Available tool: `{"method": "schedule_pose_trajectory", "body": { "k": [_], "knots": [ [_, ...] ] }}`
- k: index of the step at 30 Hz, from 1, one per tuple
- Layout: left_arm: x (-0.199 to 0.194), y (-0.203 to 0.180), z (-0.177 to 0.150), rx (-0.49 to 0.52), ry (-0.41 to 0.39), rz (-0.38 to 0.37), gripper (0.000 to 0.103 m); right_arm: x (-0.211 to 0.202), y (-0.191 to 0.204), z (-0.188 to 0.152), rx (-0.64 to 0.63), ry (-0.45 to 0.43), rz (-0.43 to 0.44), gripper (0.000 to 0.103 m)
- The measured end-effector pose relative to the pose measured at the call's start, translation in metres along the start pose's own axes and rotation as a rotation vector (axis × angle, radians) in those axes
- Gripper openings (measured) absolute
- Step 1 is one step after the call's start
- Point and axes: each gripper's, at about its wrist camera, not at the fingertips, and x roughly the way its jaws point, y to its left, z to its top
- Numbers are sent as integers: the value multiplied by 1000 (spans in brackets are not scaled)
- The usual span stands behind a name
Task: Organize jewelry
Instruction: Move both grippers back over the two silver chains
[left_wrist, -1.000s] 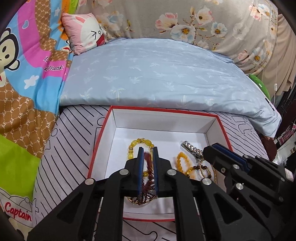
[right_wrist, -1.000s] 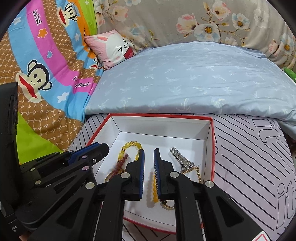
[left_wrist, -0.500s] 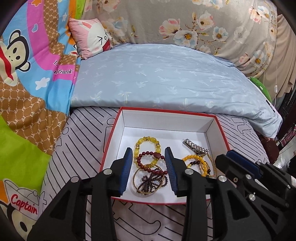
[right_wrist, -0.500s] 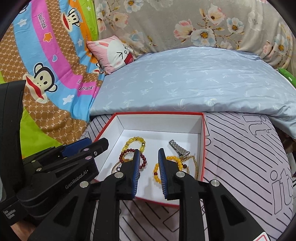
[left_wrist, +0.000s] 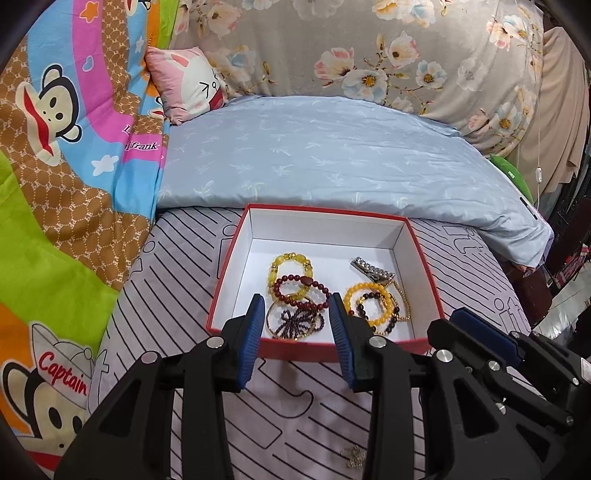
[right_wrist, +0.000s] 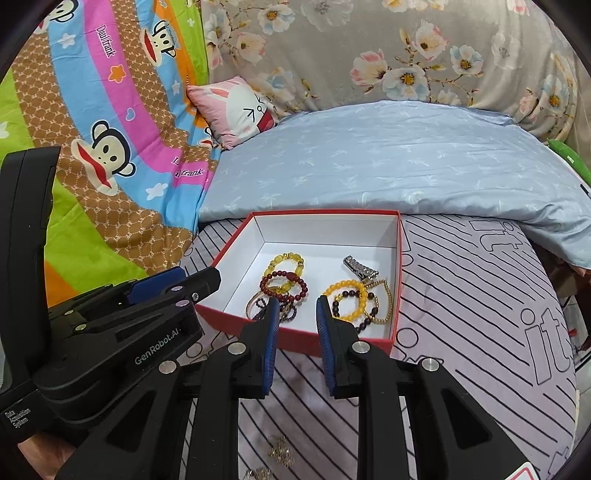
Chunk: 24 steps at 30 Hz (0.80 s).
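A red box (left_wrist: 325, 210) with a white inside lies on the striped sheet and holds the jewelry. On its left are a yellow bead bracelet (left_wrist: 290, 258), a dark red bead bracelet (left_wrist: 301, 291) and a gold bangle with dark beads (left_wrist: 293, 323). On its right are a silver watch band (left_wrist: 371, 271) and a yellow and dark bead pair (left_wrist: 367, 301). My left gripper (left_wrist: 296, 297) hangs open over the box's near wall, holding nothing. My right gripper (right_wrist: 298, 300) is open beside it, also bare, above the near wall of the box (right_wrist: 325, 212).
A small gold piece of jewelry (left_wrist: 354, 456) lies loose on the striped sheet (left_wrist: 184, 295) in front of the box, also seen in the right wrist view as gold bits (right_wrist: 280, 452). A pale blue quilt (left_wrist: 332, 155) rises behind the box; a cartoon blanket (left_wrist: 55, 166) is on the left.
My left gripper opened and let the dark bead piece drop into the box. The right gripper widened too. Both drew back from inside the box to its near wall and rose a little.
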Motion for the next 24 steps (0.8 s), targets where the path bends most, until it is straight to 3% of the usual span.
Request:
{"method": "schedule_pose_trajectory", "body": {
  "k": [8, 24],
  "knots": [
    [-23, 3, -31, -7, 15, -3, 34, -25, 3, -33, -9, 10, -10, 22],
    [-39, 3, -120, -16, 122, 1, 35, -47, -14, -115, 24, 107, -40, 22]
  ]
}}
